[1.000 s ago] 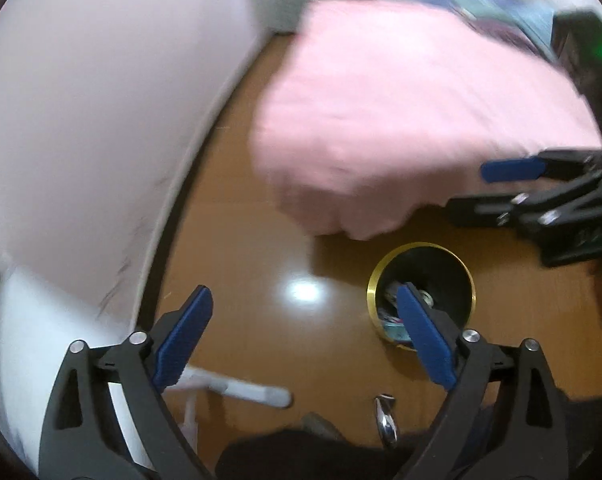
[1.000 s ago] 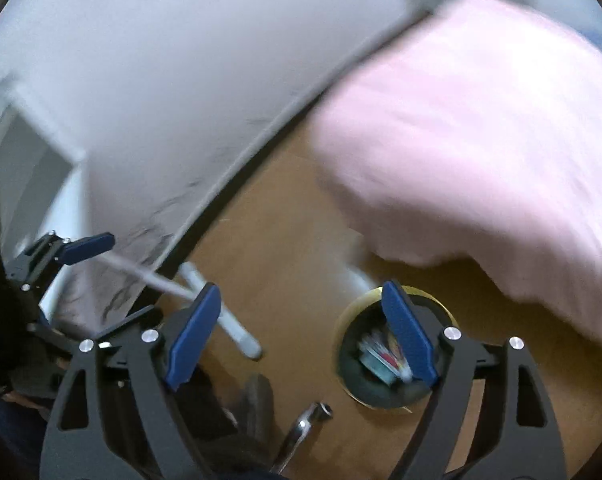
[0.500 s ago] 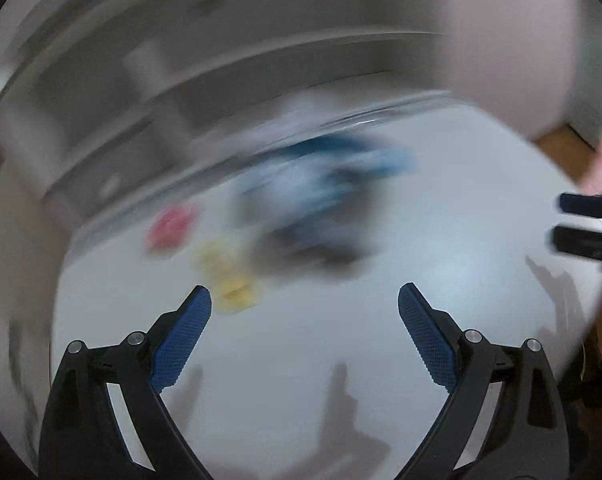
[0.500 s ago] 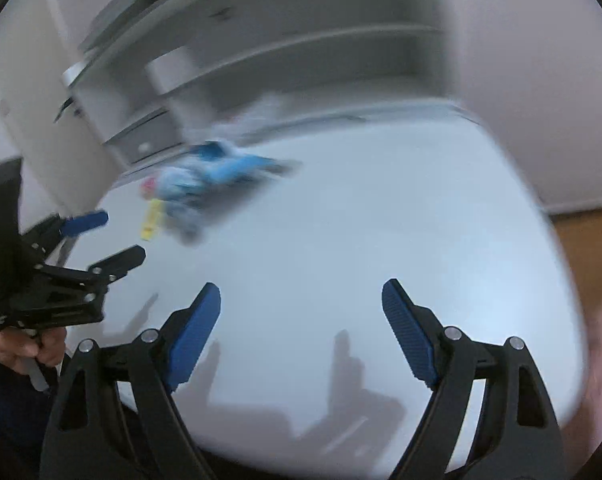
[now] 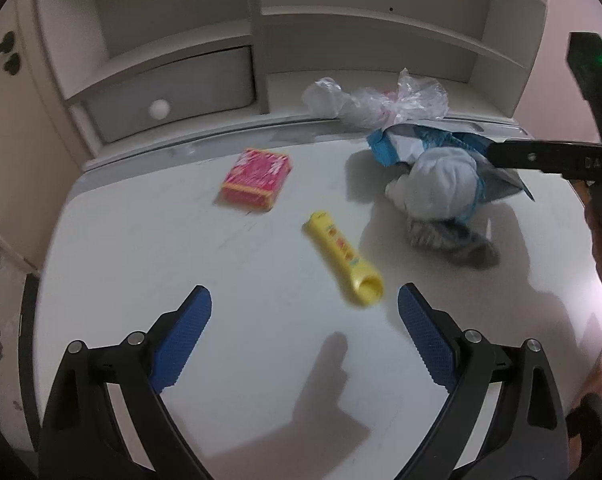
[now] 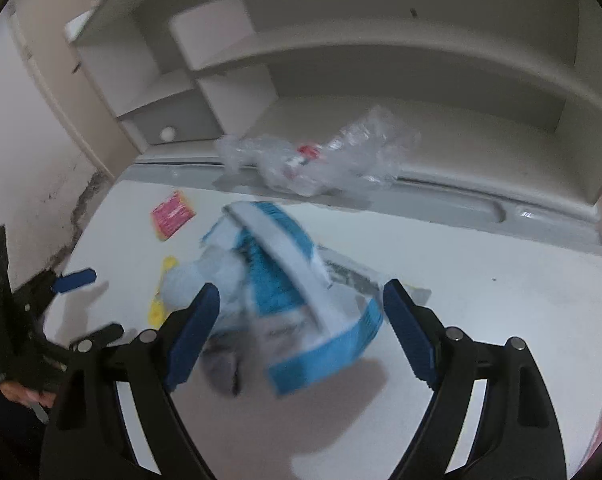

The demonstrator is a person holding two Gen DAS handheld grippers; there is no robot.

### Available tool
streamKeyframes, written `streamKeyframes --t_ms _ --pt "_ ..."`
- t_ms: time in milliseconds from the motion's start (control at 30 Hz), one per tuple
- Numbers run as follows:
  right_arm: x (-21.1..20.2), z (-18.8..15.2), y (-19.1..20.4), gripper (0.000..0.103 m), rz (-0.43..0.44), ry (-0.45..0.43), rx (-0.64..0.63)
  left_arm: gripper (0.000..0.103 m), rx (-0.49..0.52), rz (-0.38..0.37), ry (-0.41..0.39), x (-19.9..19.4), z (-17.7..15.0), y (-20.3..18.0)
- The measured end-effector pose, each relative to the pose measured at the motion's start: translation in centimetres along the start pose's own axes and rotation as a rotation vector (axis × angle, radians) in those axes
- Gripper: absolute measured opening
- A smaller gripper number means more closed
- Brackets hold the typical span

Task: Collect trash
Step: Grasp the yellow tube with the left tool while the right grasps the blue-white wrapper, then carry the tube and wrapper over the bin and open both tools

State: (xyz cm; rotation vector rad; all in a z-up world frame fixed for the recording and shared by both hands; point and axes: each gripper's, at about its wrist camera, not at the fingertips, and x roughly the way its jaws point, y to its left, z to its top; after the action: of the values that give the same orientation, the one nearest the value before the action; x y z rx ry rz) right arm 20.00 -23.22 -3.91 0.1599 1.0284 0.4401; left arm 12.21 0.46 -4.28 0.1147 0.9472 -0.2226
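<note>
Trash lies on a white desk: a pink box, a yellow tube, a blue-and-white packet wrapped round a pale tissue wad, a grey crumpled scrap and a clear plastic bag. My left gripper hovers open, just short of the yellow tube. My right gripper is open above the blue-and-white packet, its pads on either side and not pressing it. The left gripper shows at the left edge of the right wrist view, beside the yellow tube.
A white shelf unit with a knobbed drawer stands along the desk's back edge. A stained wall borders the desk on the left. The clear plastic bag rests against the shelf base, with the pink box nearby.
Both views have swung from the wooden floor, with its gold-rimmed bin and pink blanket, up to the white desk with the trash. Both grippers stay open and empty.
</note>
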Motion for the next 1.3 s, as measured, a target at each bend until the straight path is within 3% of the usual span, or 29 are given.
streamKeyframes --t_ms 133,167,233,267,300,400,600,700,733,767,1067,1300 --pt "0.5 -0.2 -0.3 0.066 0.021 0.011 0.013 0.091 -0.035 -0.02 0.022 1.9 1.2 -0.2" --pt "0.4 -0.3 -0.1 0.051 0.031 0.006 0.005 0.091 -0.038 -0.019 0.028 2.3 1.3 -0.2" --pt "-0.2 -0.5 0.3 0.041 0.033 -0.01 0.001 0.091 -0.036 -0.01 0.04 3.0 1.6 -0.4" --pt "-0.8 -0.5 0.6 0.026 0.032 -0.028 -0.001 0.09 -0.035 -0.009 0.042 3.1 1.6 -0.5" --pt "-1.4 -0.6 0.8 0.024 0.036 -0.046 0.004 0.089 -0.035 -0.008 0.043 3.3 1.7 -0.6" --pt "-3.1 -0.6 1.5 0.021 0.042 -0.103 0.008 0.083 -0.036 0.005 0.052 3.6 1.9 -0.7" --pt "-5.9 -1.4 2.3 0.02 0.034 -0.16 0.001 0.056 -0.055 0.017 0.081 4.3 1.9 -0.8" --pt "-6.7 -2.1 2.4 0.02 0.027 -0.172 0.005 0.032 -0.039 0.032 0.079 4.2 1.8 -1.1" --pt "-7.2 -2.6 2.2 0.02 0.024 -0.179 0.015 0.017 -0.033 0.034 0.079 4.1 1.8 -1.3" --pt "-7.6 -3.0 2.0 0.02 0.022 -0.185 0.022 0.014 -0.034 0.031 0.079 4.1 1.7 -1.3" --pt "-15.1 -10.7 -2.8 0.02 -0.086 -0.289 0.158 0.013 -0.002 0.029 -0.007 -0.8 1.4 -2.9" --pt "-21.9 -21.7 -9.5 0.02 -0.238 -0.346 0.379 0.013 0.12 -0.058 -0.092 -5.2 1.9 -10.3"
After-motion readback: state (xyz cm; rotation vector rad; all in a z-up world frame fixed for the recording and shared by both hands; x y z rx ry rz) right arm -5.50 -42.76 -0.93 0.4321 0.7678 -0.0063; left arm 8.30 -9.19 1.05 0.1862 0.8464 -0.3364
